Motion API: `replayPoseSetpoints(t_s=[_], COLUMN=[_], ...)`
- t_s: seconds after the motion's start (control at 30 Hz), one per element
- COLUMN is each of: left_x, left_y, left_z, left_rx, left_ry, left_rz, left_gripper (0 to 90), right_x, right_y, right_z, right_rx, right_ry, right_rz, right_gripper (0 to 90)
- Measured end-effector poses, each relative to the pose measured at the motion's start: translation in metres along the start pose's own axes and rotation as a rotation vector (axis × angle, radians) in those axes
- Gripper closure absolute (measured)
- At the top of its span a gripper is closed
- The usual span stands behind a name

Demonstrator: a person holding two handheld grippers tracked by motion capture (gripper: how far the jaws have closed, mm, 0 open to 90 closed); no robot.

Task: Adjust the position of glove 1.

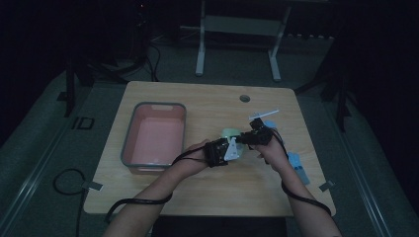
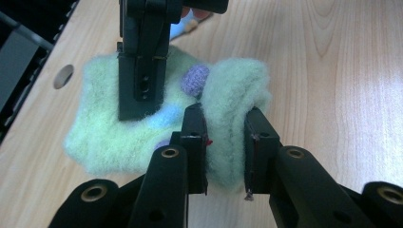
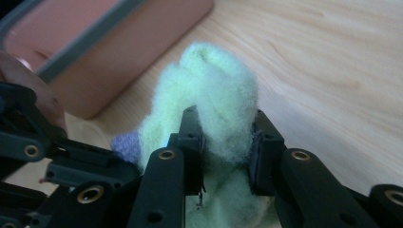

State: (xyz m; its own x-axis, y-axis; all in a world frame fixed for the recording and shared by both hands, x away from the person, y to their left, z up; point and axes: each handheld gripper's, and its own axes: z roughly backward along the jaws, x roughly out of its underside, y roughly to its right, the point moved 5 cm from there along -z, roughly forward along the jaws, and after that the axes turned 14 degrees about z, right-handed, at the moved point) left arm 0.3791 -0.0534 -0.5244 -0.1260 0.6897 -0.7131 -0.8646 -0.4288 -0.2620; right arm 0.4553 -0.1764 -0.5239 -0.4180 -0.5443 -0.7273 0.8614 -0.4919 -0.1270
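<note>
A fuzzy pale-green sock (image 1: 230,134) with purple and blue dots sits right of centre on the wooden table, between both hands. My left gripper (image 2: 225,118) is shut on a raised fold of the green sock (image 2: 114,137). The rest of it spreads out on the wood to the left. My right gripper (image 3: 223,121) is shut on another bunched part of the sock (image 3: 214,80), lifted clear of the wood. In the high view the left gripper (image 1: 222,150) and the right gripper (image 1: 257,136) are close together, facing each other over the sock.
A pink bin with a grey rim (image 1: 129,143) stands left of the hands, its wall (image 3: 119,47) close behind the sock. A round hole (image 1: 244,98) is in the tabletop at the back. Pale blue pieces (image 1: 296,165) lie near the right edge, a white strip (image 1: 264,114) behind the grippers.
</note>
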Motion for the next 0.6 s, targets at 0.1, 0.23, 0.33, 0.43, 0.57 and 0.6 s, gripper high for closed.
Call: replayPoseSetpoints(t_s=[0.1, 0.23, 0.33, 0.43, 0.57, 0.6], left_x=[-0.001, -0.001, 0.0, 0.003, 0.008, 0.01], left_y=[-0.005, -0.014, -0.02, -0.026, -0.034, -0.035], left_z=[0.009, 0.024, 0.033, 0.043, 0.055, 0.058], left_rx=[-0.013, -0.035, -0.053, -0.073, -0.092, -0.097], left_ry=[0.0, -0.001, -0.008, -0.016, -0.023, -0.026], left_rz=[-0.001, -0.003, -0.004, -0.003, 0.003, 0.007], left_gripper=[74.8, 74.8, 74.9, 74.8, 74.9, 74.9], right_x=[-0.012, -0.027, -0.04, -0.053, -0.069, -0.072], right_y=[-0.004, -0.01, -0.014, -0.019, -0.027, -0.029], right_z=[0.002, 0.001, -0.001, -0.005, -0.012, -0.013], right_rx=[-0.005, -0.008, -0.007, -0.016, -0.026, -0.029], right_ry=[0.019, 0.027, 0.026, 0.03, 0.033, 0.034], right_rz=[0.009, 0.029, 0.052, 0.063, 0.084, 0.088], right_gripper=[71.6, 71.6, 71.6, 71.6, 71.6, 71.6])
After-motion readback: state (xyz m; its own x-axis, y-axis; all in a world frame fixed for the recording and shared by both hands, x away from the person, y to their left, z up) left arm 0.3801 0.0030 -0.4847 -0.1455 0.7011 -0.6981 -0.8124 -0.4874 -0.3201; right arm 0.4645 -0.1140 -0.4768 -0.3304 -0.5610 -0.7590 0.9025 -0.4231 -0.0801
